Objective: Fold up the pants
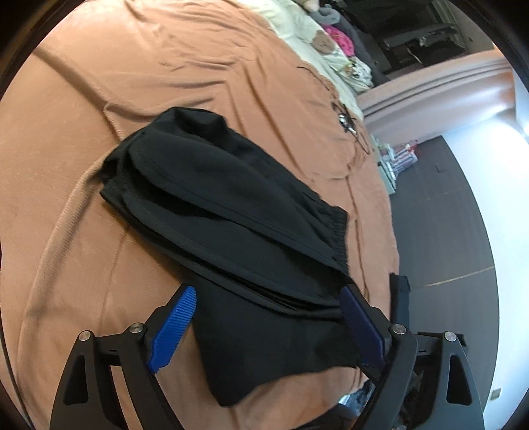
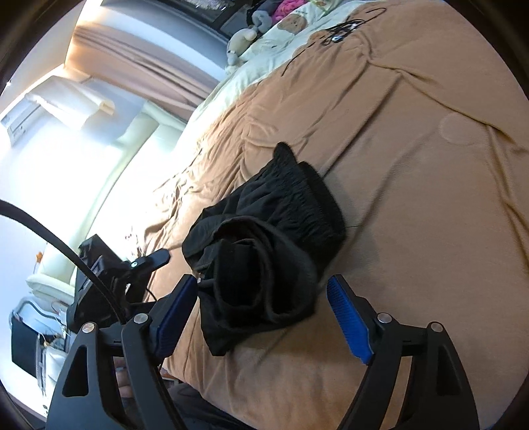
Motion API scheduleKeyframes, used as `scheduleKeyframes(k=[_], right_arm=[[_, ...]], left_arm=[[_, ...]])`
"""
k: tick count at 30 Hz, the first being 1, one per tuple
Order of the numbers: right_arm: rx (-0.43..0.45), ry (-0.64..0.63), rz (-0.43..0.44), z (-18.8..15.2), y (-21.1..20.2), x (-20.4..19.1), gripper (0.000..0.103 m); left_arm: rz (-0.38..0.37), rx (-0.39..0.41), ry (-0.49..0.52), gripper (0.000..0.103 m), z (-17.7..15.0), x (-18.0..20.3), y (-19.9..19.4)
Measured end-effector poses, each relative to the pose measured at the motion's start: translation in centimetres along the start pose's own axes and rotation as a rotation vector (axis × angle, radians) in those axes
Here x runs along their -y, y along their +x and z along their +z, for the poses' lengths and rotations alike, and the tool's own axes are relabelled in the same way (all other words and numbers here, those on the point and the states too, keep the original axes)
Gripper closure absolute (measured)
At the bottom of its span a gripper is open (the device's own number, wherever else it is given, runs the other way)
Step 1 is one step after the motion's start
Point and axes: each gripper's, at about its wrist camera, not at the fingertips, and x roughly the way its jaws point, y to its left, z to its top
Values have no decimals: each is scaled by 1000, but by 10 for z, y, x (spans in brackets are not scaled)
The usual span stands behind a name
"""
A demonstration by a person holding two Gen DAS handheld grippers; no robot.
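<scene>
Surface: one bed, covered by one tan-brown blanket (image 1: 185, 66), creased in long ridges across its whole width. At the far end lies one cream quilt (image 1: 297, 29) printed with bear motifs. One tangle of black cable (image 1: 347, 119) rests on the blanket near that quilt.

Room: dark floor (image 1: 439, 205) beside the bed; one pink curved bed frame (image 1: 439, 86) by the quilt end. In the right wrist view, bright window light washes out the left side, with one brown curtain (image 2: 148, 56) above it. Soft toys, at least two (image 2: 244, 36), sit past the quilt; a pink item lies close to them, too small to name.

Task item: one pair of black pants (image 1: 231, 205), lying on the blanket in a folded bundle of several layers, its gathered elastic waistband (image 2: 310, 198) facing outward on one side. The bundle's near end (image 2: 258, 287) shows rolled, layered edges.

Tools: two grippers, each with two blue ribbed pads. The left gripper (image 1: 267, 304) has its jaws wide apart, one on either side of the near end of the pants, the cloth lying between them. The right gripper (image 2: 261, 291) also has its jaws spread, straddling the near end of the bundle without clamping it. The left gripper's black body (image 2: 109, 264) appears in the right wrist view, just beside the bundle.
</scene>
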Motion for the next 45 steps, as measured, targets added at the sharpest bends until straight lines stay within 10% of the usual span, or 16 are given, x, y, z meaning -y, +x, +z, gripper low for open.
scheduleKeyframes(k=[17,24,32,45], right_arm=[[-21,-66,-140,2,27,-23,23],[-42,-42,-147,0,23,-15,55],[-41,-57,-116,-1,13,-10,87],[-40,-76,-59,-8,-5,3,97]], left_arm=[[-33,96,-57,15,38,-29,-4],[-7,142,-38,18,60,-19,-11],[84,159,-22,88,83,-8,-13],[60,147,151,93,112,74,9]])
